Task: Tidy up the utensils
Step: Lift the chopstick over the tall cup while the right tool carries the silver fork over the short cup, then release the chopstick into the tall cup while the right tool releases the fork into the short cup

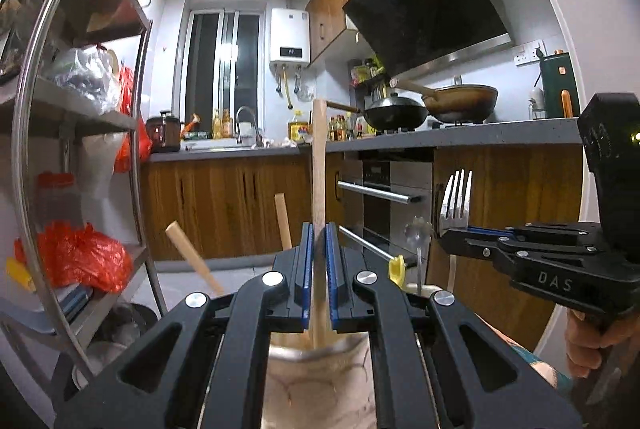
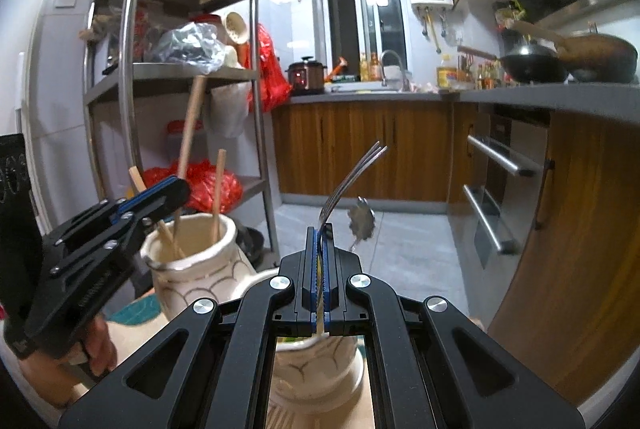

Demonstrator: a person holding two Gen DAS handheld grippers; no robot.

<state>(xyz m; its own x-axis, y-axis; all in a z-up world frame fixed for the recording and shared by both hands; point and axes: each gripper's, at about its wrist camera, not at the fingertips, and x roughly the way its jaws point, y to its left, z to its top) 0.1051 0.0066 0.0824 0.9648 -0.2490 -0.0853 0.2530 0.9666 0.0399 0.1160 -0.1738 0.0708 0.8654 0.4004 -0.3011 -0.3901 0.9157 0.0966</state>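
Wooden stick (image 1: 319, 165) clamped upright between left fingers (image 1: 307, 269), fork (image 2: 352, 173) gripped between right fingers (image 2: 310, 269), apparently over jars (image 2: 192, 261).

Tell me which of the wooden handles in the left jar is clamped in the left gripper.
The tallest wooden handle, standing upright between the blue pads of the left gripper. The slanted handle on its left and the short handle beside it stand free in the jar.

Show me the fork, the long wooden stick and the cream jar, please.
fork (image 2: 352, 176), right wrist view, on its curved neck.
long wooden stick (image 1: 319, 165), left wrist view, mid-shaft.
cream jar (image 2: 200, 269), right wrist view, on its outer wall.
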